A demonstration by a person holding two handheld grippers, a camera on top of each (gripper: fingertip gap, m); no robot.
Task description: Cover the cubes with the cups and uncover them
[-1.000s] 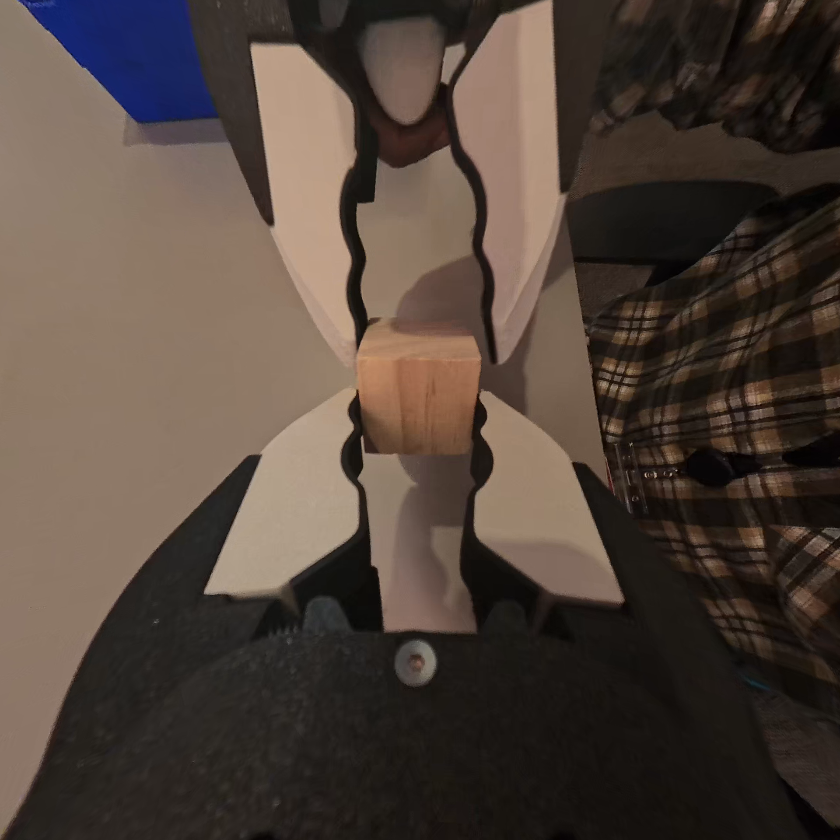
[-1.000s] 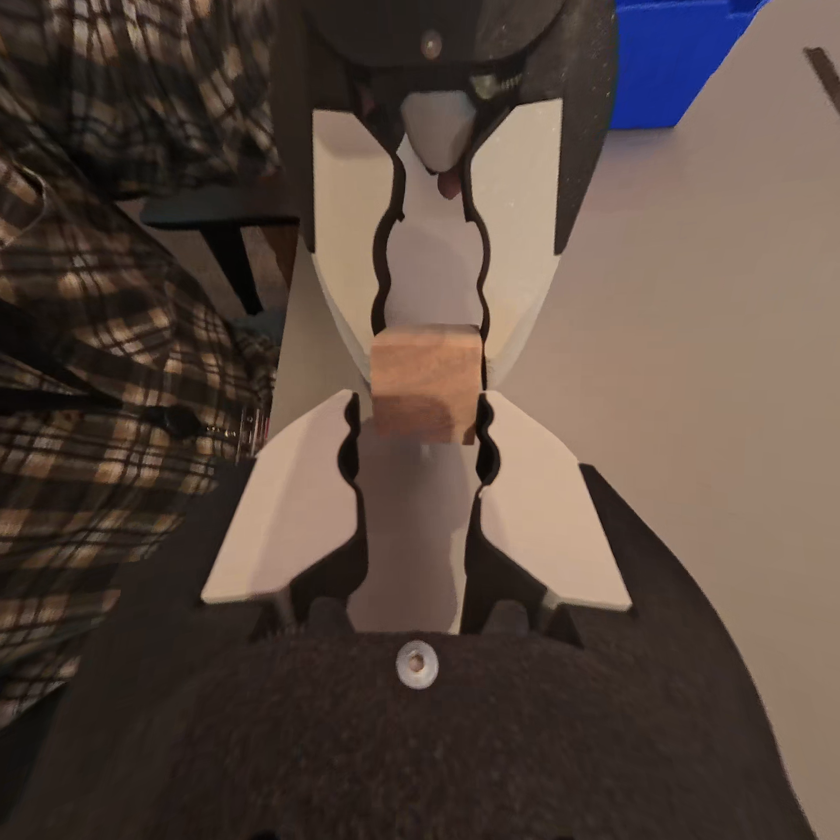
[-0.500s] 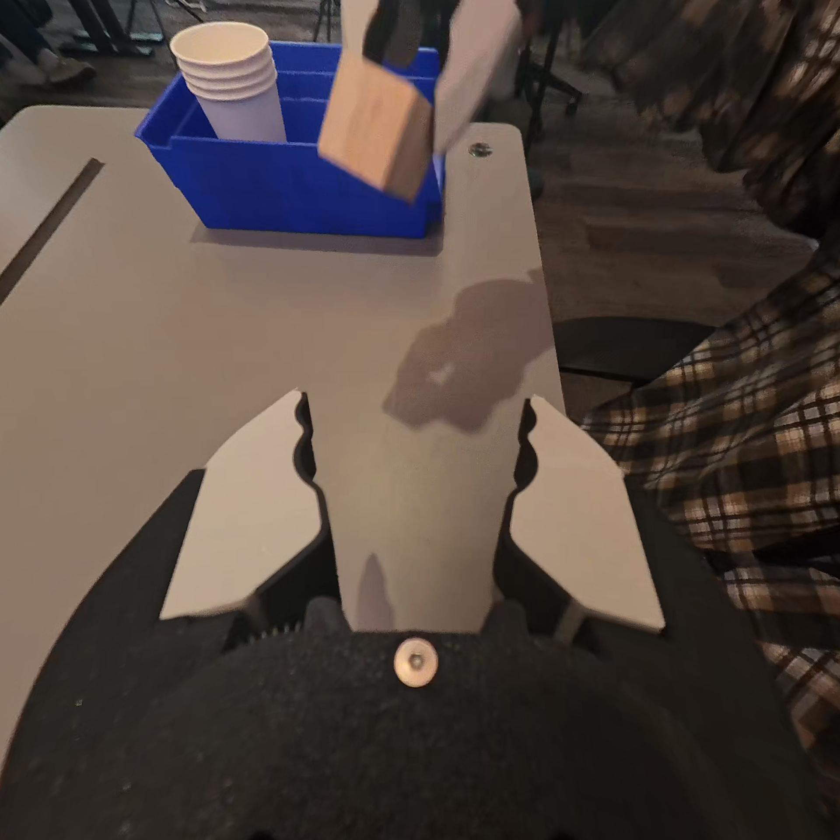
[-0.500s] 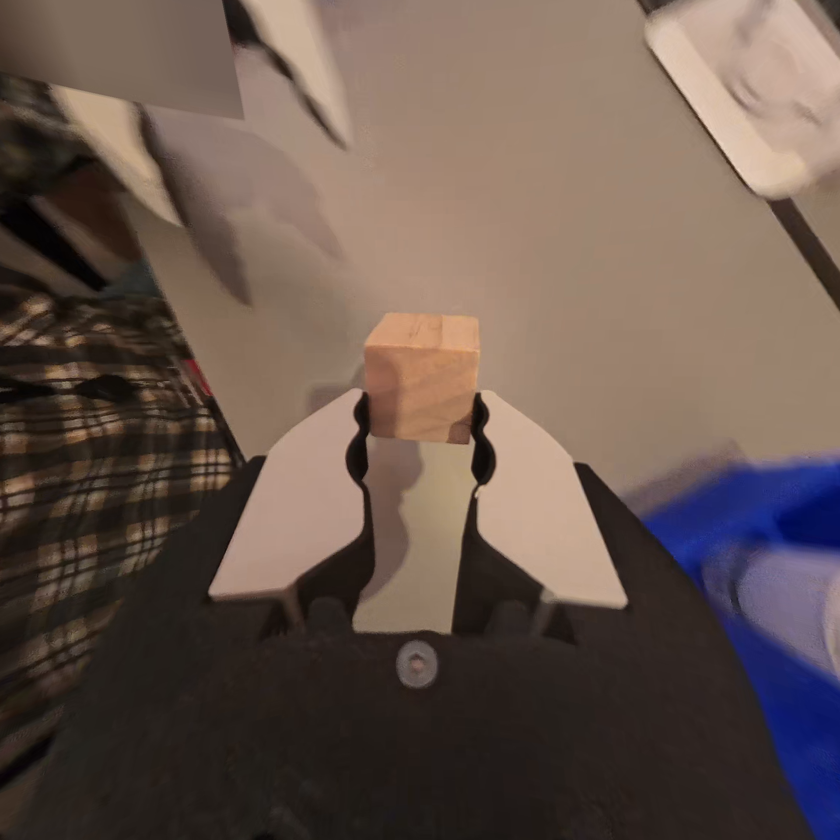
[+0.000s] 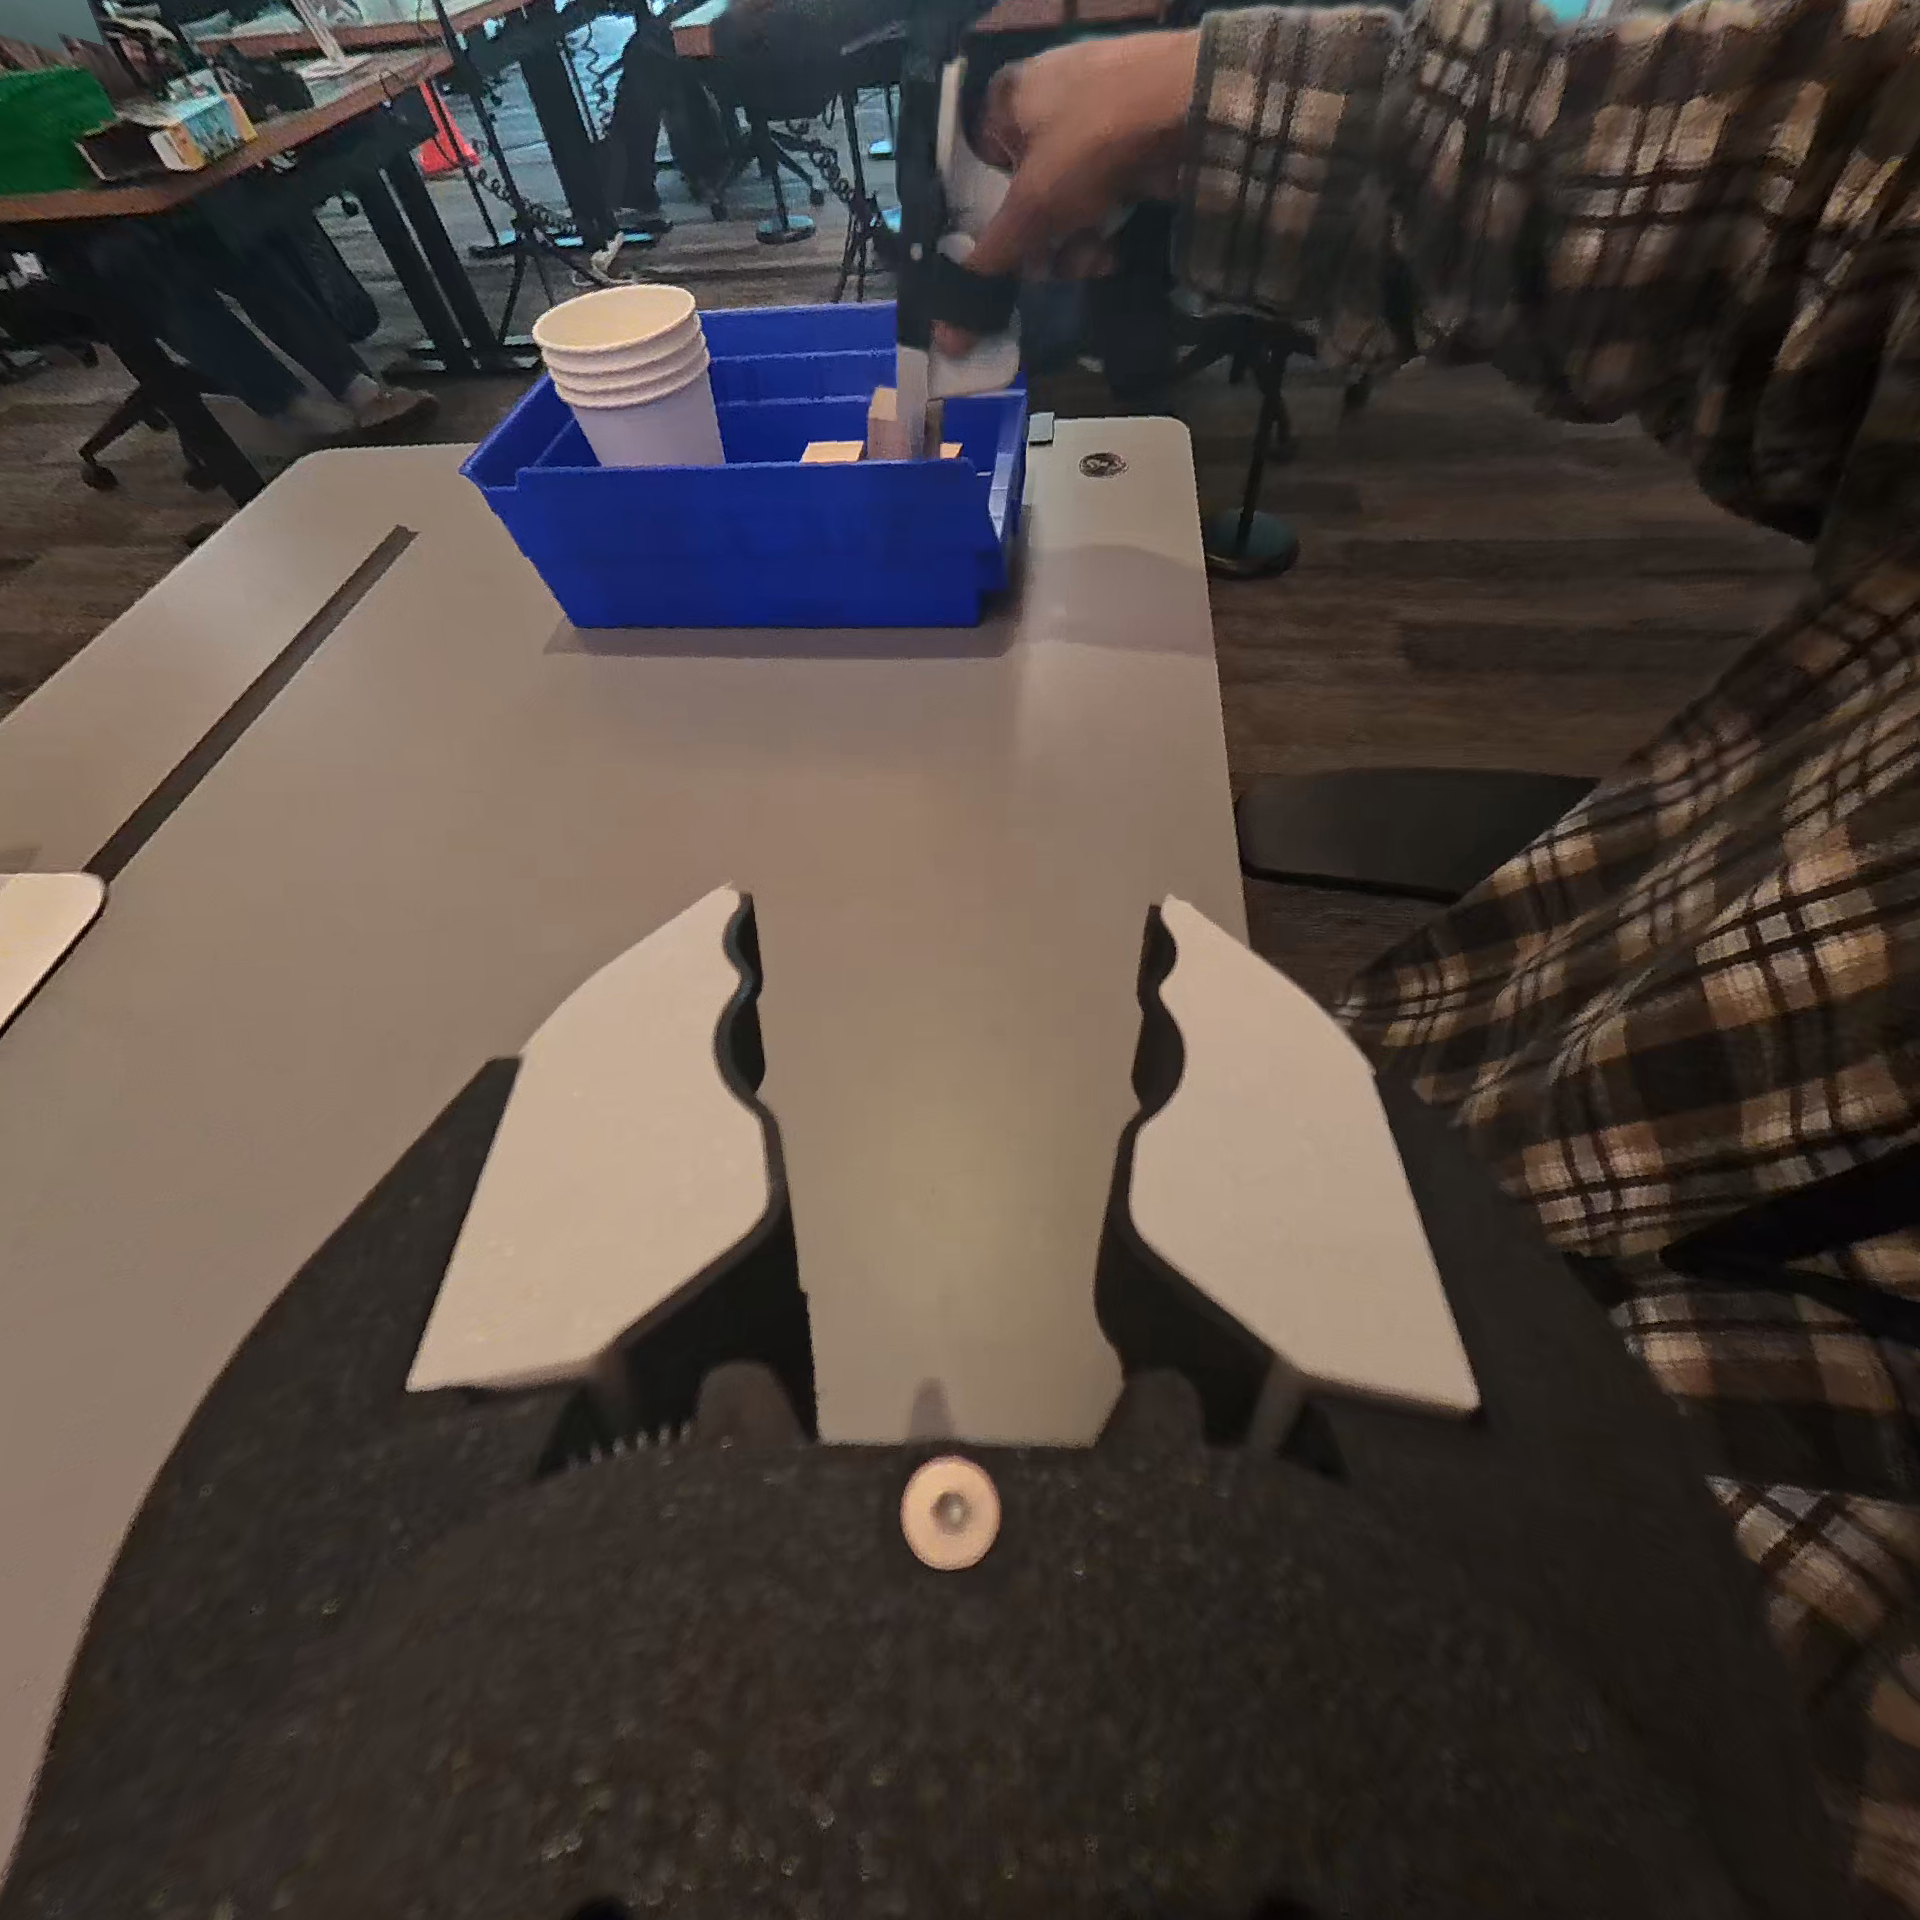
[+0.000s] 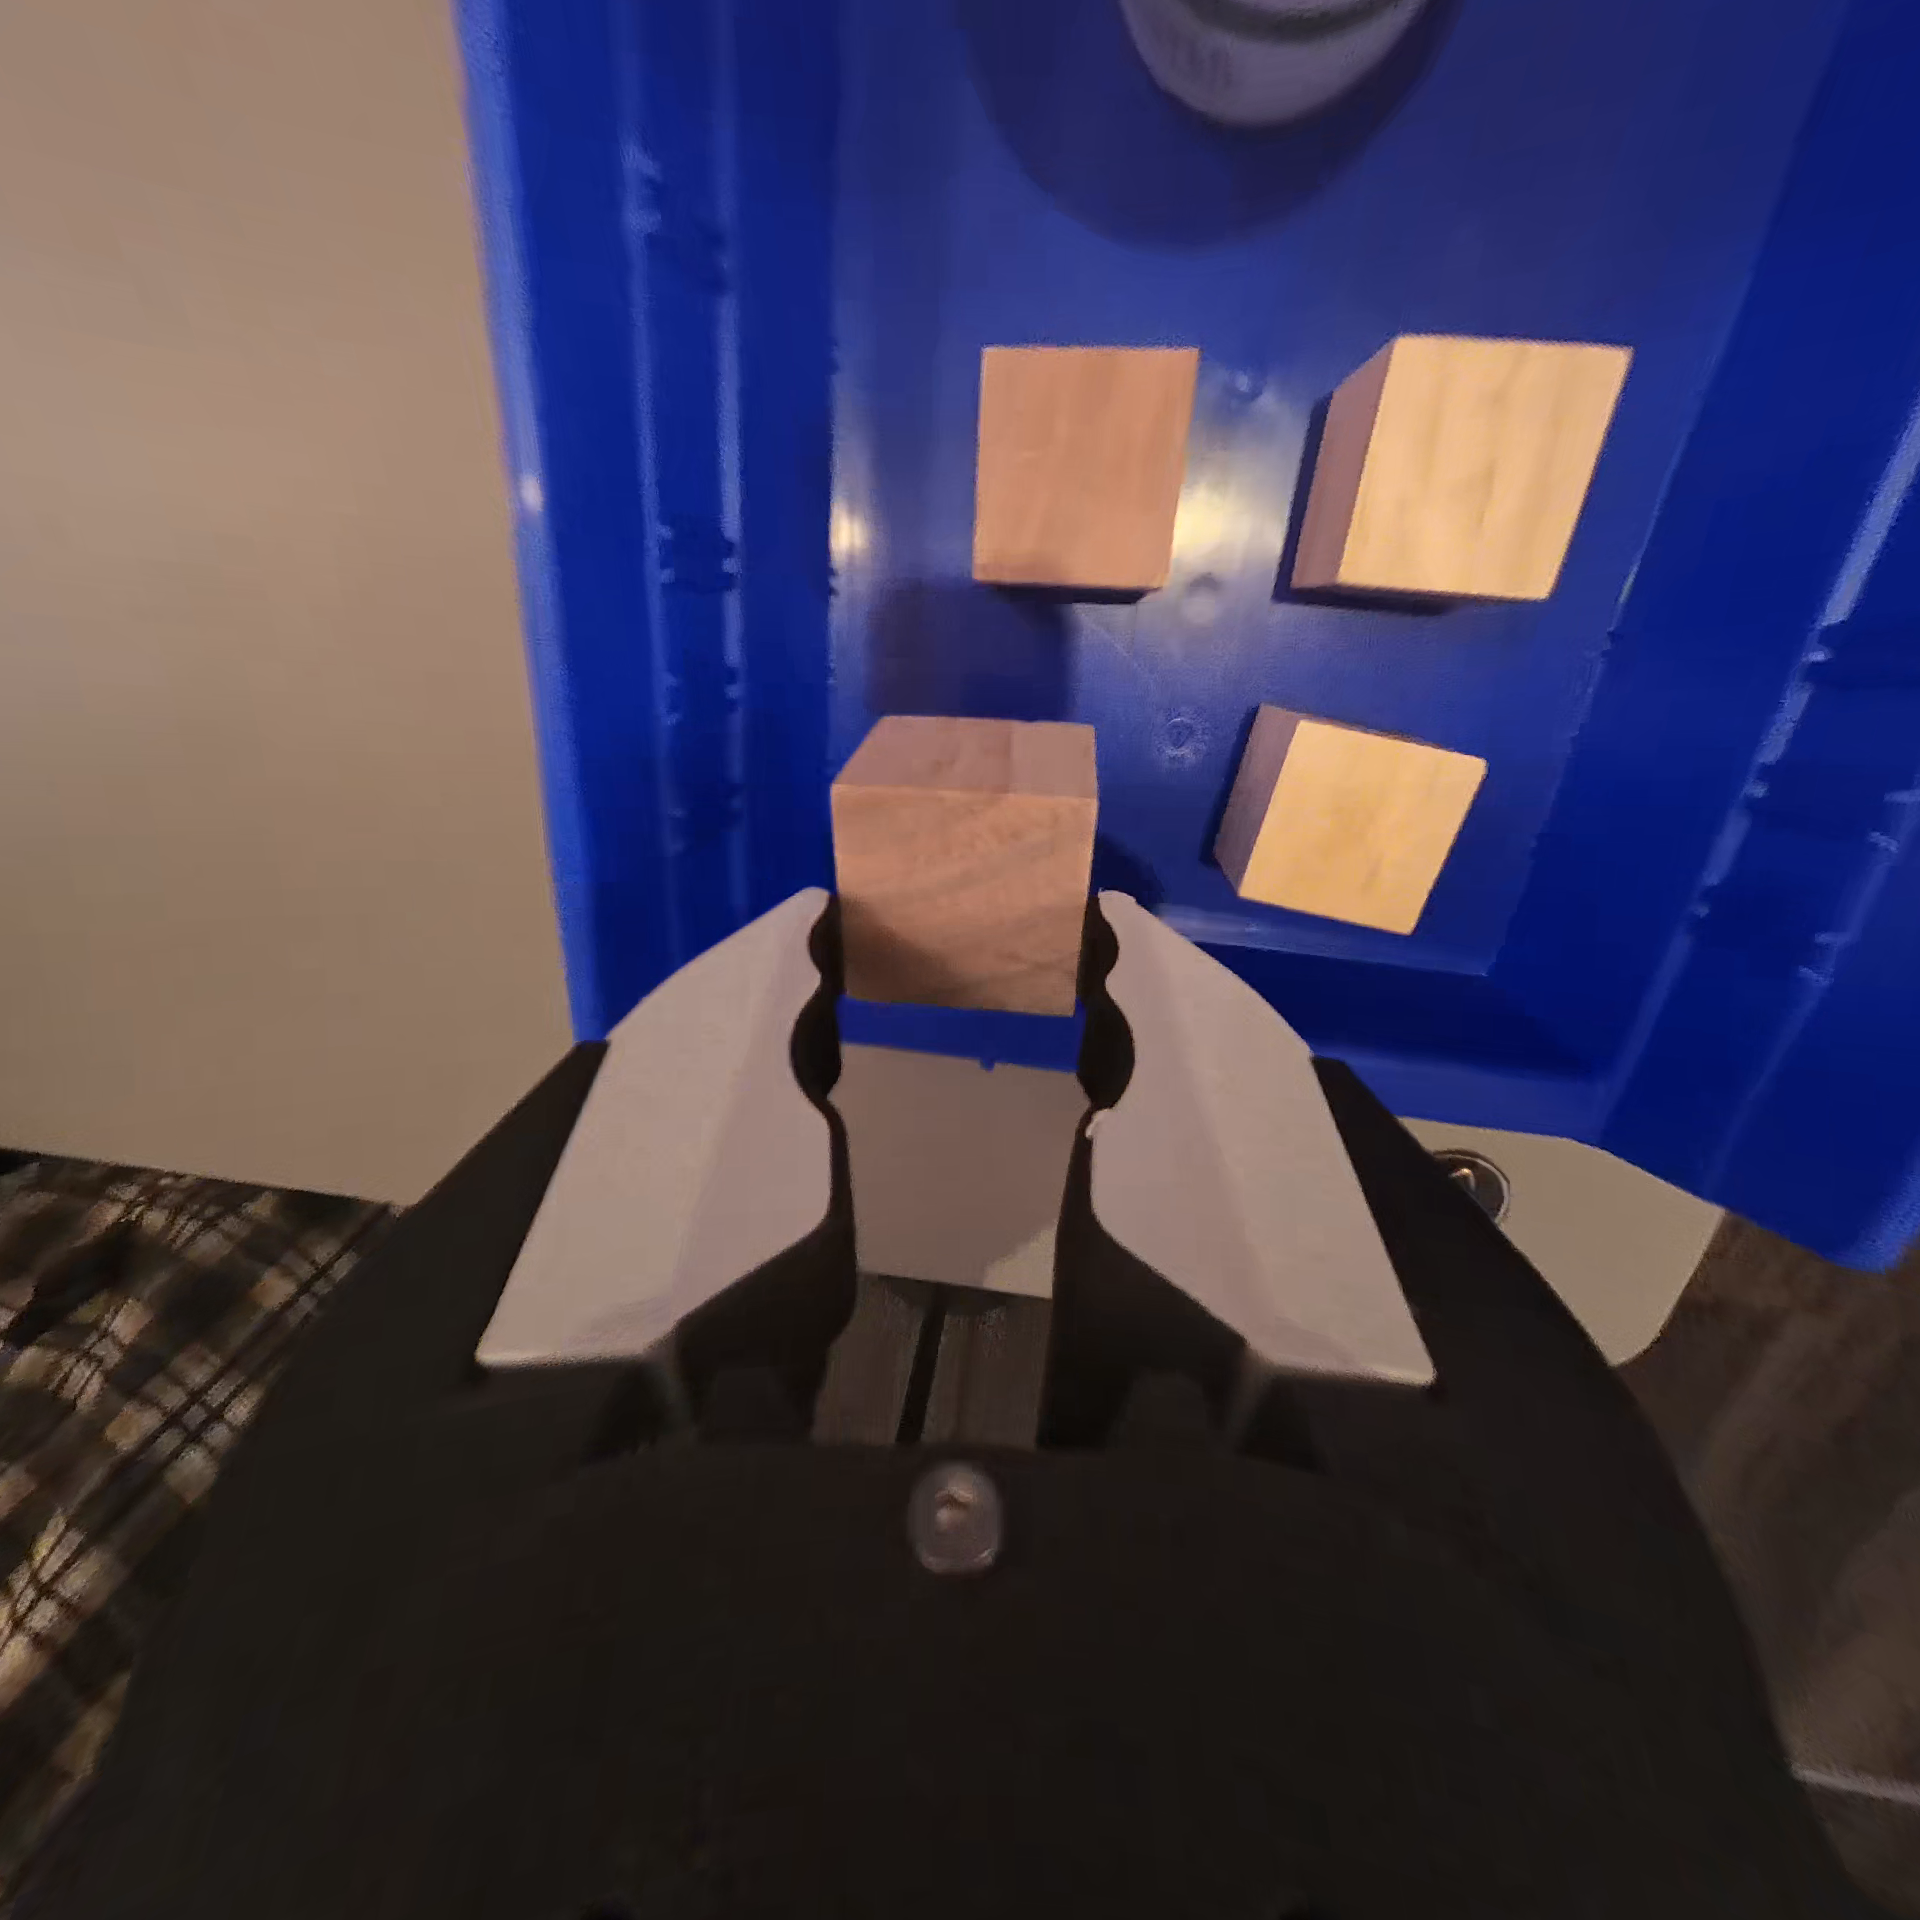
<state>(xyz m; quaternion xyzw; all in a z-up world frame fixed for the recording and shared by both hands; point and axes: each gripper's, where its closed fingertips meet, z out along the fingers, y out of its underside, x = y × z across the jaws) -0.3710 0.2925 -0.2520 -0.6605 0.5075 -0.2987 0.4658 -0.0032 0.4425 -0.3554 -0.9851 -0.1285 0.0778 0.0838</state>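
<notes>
Now the right gripper (image 6: 961,925) grips the cube (image 6: 964,862) over the blue bin (image 6: 665,582); the left gripper (image 5: 948,935), released since handover, waits at 6 o'clock.

The bin (image 5: 769,540) stands on the table's (image 5: 520,831) far end; inside it, cups (image 5: 634,379) sit left of the cubes (image 6: 1081,478).

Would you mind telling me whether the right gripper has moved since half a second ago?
Yes. The right gripper, shut on a wooden cube, has travelled from over the bare table to above the blue bin.
</notes>
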